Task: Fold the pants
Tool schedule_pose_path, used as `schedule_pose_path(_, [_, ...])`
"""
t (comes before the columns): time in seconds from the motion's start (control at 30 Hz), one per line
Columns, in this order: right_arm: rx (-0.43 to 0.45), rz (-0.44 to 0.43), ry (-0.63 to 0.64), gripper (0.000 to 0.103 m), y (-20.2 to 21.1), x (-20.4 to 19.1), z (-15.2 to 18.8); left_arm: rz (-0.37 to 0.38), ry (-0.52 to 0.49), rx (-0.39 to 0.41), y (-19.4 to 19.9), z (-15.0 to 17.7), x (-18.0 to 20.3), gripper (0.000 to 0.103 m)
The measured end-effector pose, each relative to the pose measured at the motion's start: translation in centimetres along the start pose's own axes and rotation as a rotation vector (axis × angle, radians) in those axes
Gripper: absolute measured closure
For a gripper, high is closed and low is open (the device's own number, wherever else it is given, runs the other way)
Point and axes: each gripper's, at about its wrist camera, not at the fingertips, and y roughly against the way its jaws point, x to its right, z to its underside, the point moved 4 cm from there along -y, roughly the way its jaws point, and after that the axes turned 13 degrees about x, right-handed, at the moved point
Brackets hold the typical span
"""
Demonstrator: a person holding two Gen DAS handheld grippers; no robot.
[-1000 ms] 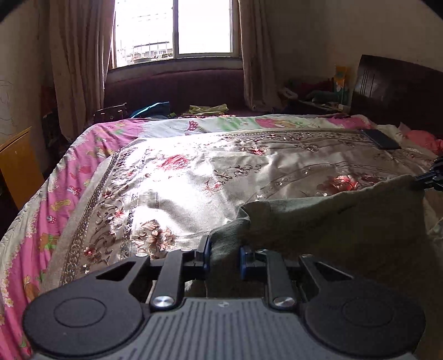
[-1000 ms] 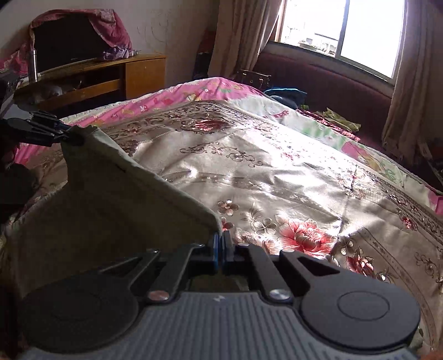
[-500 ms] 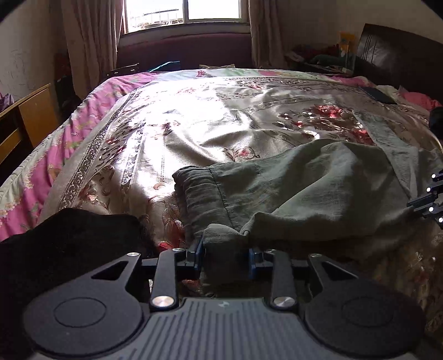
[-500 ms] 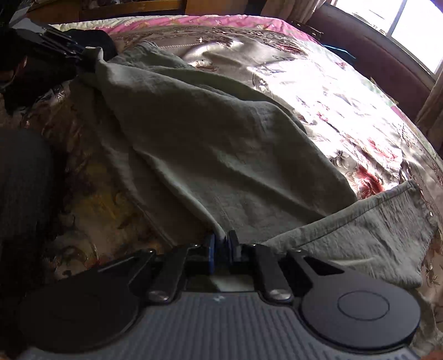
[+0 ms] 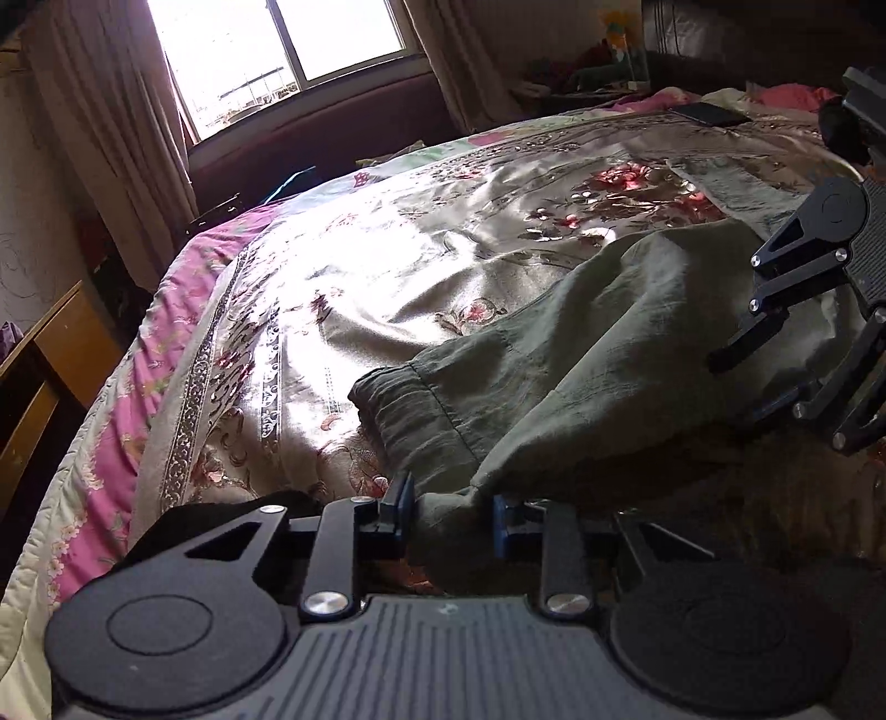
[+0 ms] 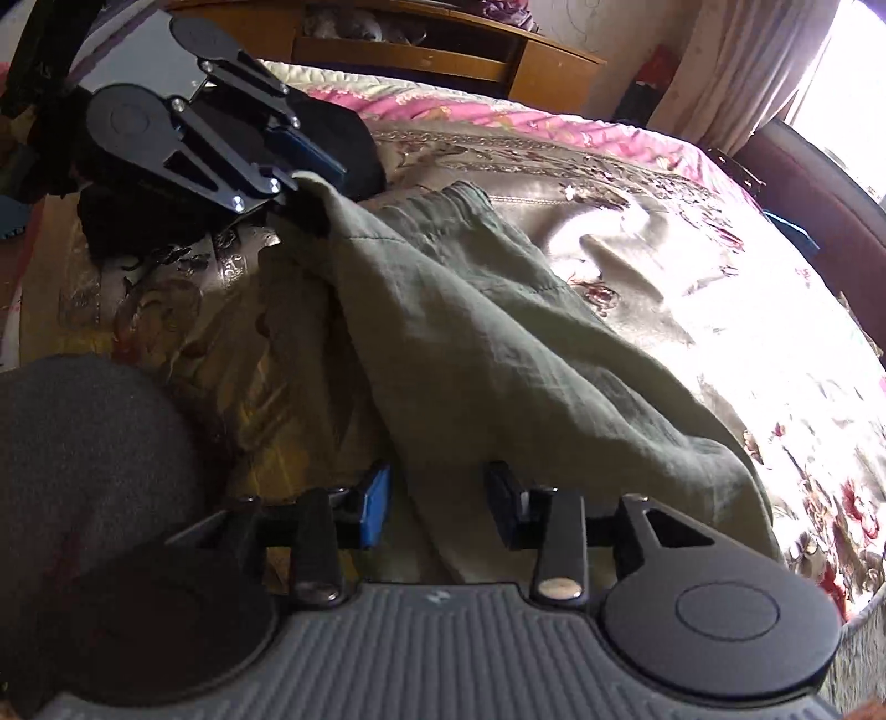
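Note:
Olive green pants [image 5: 581, 354] lie folded over on a floral bedspread [image 5: 387, 260]; the elastic waistband [image 5: 398, 404] faces left. My left gripper [image 5: 451, 515] holds a bunched fold of the pants between its blue pads, low over the bed. In the right wrist view the pants [image 6: 470, 310] run from that left gripper [image 6: 302, 183] down to my right gripper [image 6: 434, 504], whose jaws stand wide apart with cloth lying loose between them. The right gripper also shows at the right edge of the left wrist view [image 5: 742, 387].
A dark garment [image 6: 332, 144] lies on the bed by the left gripper. A grey-clothed knee [image 6: 83, 443] is at the near left. A wooden desk [image 6: 421, 44] stands beside the bed. A dark phone [image 5: 709, 113] lies near the headboard.
Both grippers have come down from holding the pants up to just over the bed, laying them folded. The right gripper's jaws, shut on the cloth before, have opened.

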Motion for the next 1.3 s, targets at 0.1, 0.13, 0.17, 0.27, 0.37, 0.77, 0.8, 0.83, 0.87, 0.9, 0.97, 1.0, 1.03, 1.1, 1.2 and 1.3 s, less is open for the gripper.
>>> schedule_pose_path(0.1, [-0.011, 0.038, -0.013, 0.061, -0.1, 0.4, 0.4, 0.017, 0.033, 0.047, -0.3, -2.1, -0.9, 0.070])
schedule_pose_path(0.13, [-0.013, 0.062, -0.031, 0.061, 0.2, 0.7, 0.6, 0.021, 0.043, 0.064, -0.3, -2.8, -1.2, 0.070])
schedule_pose_path(0.17, [-0.010, 0.070, -0.043, 0.061, 0.4, 0.9, 0.6, 0.024, 0.051, 0.086, -0.4, -3.7, -1.7, 0.071])
schedule_pose_path(0.27, [0.005, 0.116, -0.052, 0.064, 0.8, 1.5, 0.6, 0.017, 0.039, 0.120, -0.4, -5.3, -2.4, 0.071])
schedule_pose_path(0.37, [-0.027, 0.189, -0.046, 0.103, 0.6, 3.0, 0.8, 0.014, 0.012, 0.122, -1.5, -6.3, -3.1, 0.071])
schedule_pose_path(0.77, [0.187, 0.297, -0.216, 0.102, 10.1, 7.6, -5.0, -0.006, 0.026, 0.238, 0.6, -6.7, -4.0, 0.074])
schedule_pose_path(0.8, [0.139, 0.247, -0.245, 0.102, 8.7, 6.0, -3.4, -0.003, 0.030, 0.164, 0.2, -4.2, -3.4, 0.074])
schedule_pose_path(0.83, [0.074, 0.200, -0.262, 0.102, 7.0, 4.3, -1.5, 0.005, 0.040, 0.101, -0.3, -2.2, -2.8, 0.074])
schedule_pose_path(0.87, [0.018, 0.161, -0.274, 0.102, 5.2, 2.7, 0.3, 0.016, 0.052, 0.037, -0.7, 0.2, -2.0, 0.074])
schedule_pose_path(0.9, [-0.033, 0.123, -0.276, 0.102, 3.5, 1.1, 2.1, 0.019, 0.052, -0.003, -0.8, 1.7, -1.4, 0.074])
schedule_pose_path(0.97, [-0.058, 0.120, -0.227, 0.102, 2.2, -0.3, 3.7, 0.015, 0.054, -0.047, -0.6, 3.6, -0.5, 0.074])
schedule_pose_path(1.0, [-0.057, 0.129, -0.215, 0.102, 1.9, -0.5, 4.0, 0.014, 0.056, -0.050, -0.4, 3.8, -0.4, 0.074])
schedule_pose_path(1.03, [-0.060, 0.126, -0.209, 0.102, 1.8, -0.4, 4.0, 0.013, 0.067, -0.052, -0.1, 3.9, -0.4, 0.073])
schedule_pose_path(1.1, [-0.071, 0.121, -0.217, 0.097, 2.1, 0.4, 3.8, 0.025, 0.080, -0.058, -0.1, 3.6, -0.7, 0.073])
schedule_pose_path(1.2, [-0.078, 0.131, -0.231, 0.093, 2.4, 1.1, 3.4, 0.068, 0.014, -0.124, -0.1, 3.7, 0.1, 0.073])
schedule_pose_path(1.3, [-0.080, 0.126, -0.264, 0.092, 3.5, 0.9, 3.9, 0.091, -0.033, -0.155, 0.6, 4.1, 0.7, 0.072])
